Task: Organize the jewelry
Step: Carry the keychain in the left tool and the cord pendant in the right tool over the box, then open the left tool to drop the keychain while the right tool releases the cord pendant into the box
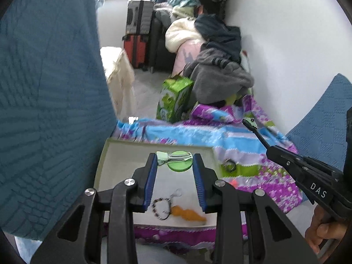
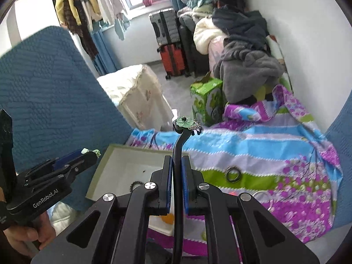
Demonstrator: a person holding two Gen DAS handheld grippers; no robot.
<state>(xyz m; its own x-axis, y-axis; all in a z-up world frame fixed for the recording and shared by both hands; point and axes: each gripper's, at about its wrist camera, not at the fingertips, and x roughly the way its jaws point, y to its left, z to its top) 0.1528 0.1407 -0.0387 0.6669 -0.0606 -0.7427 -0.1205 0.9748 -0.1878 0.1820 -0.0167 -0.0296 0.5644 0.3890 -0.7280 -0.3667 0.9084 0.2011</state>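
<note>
My left gripper (image 1: 175, 157) holds a silver hair clip with a pale green end (image 1: 173, 156) between its fingertips, above a shallow white box (image 1: 123, 169). In the box lie a green disc (image 1: 178, 167), a beaded bracelet (image 1: 161, 209) and an orange charm (image 1: 189, 214). My right gripper (image 2: 176, 165) is shut on a black hair stick (image 2: 179, 147) topped with a green flower (image 2: 184, 122); it also shows in the left wrist view (image 1: 257, 132). A dark ring (image 2: 233, 173) lies on the patterned cloth right of the box.
The box sits on a purple, blue and green patterned cloth (image 2: 264, 149). A blue quilted cushion (image 1: 48, 110) stands to the left, another (image 1: 325, 129) to the right. A green carton (image 2: 206, 101), piled clothes (image 2: 246, 74) and suitcases (image 2: 171, 44) stand behind, along the white wall.
</note>
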